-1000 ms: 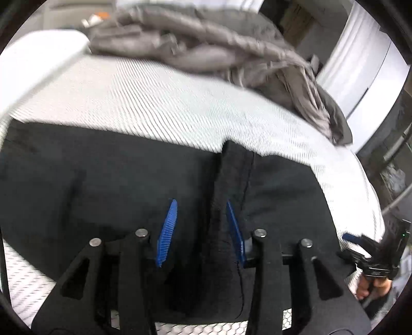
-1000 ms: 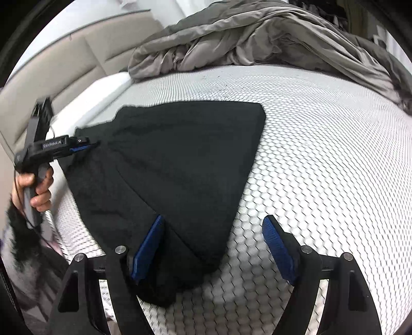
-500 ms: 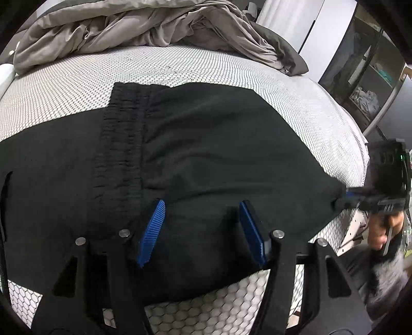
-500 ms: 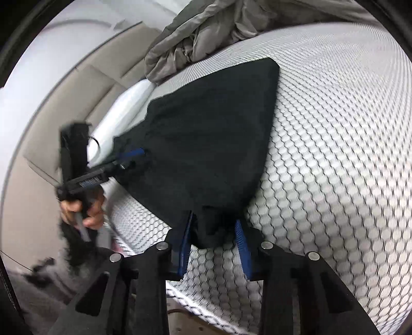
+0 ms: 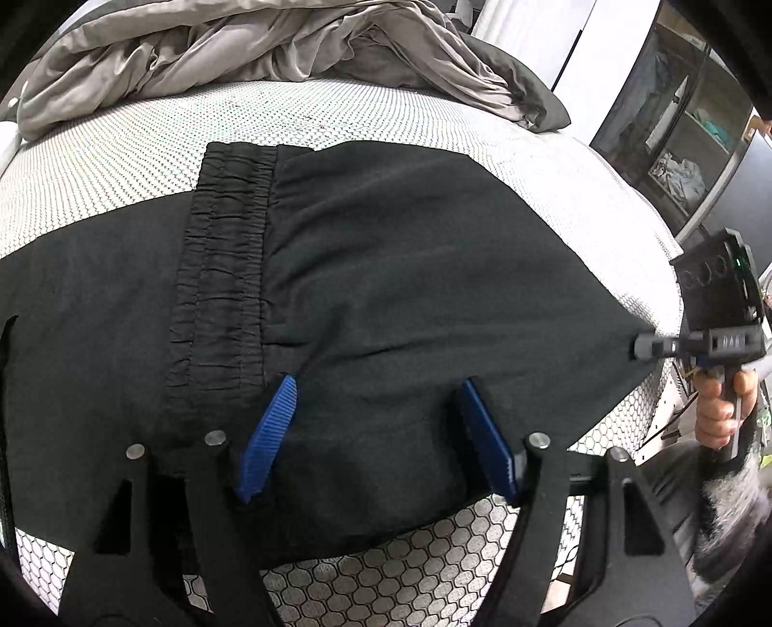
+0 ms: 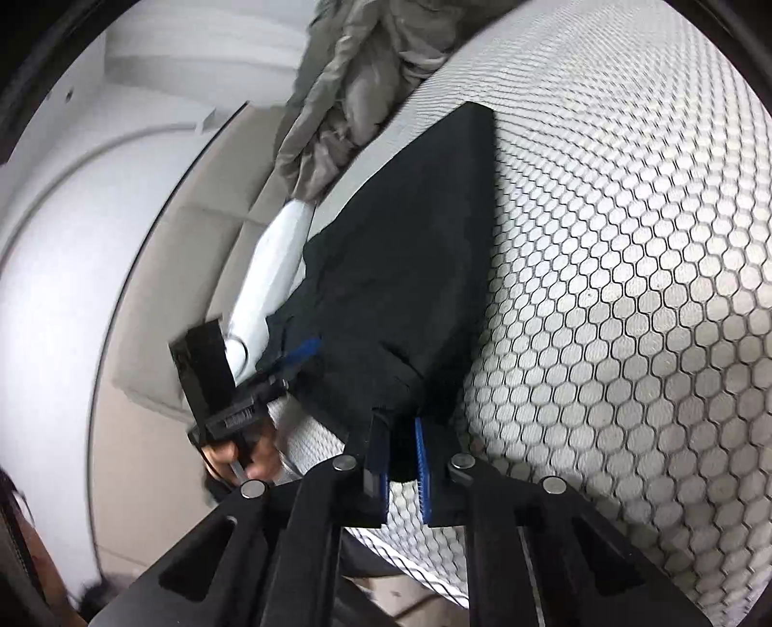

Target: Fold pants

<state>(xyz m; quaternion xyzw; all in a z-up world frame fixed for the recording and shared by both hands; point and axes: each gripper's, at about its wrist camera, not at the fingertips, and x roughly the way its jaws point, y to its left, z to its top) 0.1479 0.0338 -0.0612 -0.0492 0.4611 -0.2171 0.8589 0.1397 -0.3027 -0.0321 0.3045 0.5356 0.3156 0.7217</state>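
No words can be read anywhere; the marks on the right gripper's body are too blurry. The black pants lie flat on the bed, on its white honeycomb cover. The left gripper sits over the pants' near edge with its jaws opening and the blue pads not pressing the cloth. The right gripper is pinched tight on one corner of the pants. Only the left view shows the gathered waistband and a shelf. Only the right view shows the padded headboard. A grey blanket is heaped at the far end.
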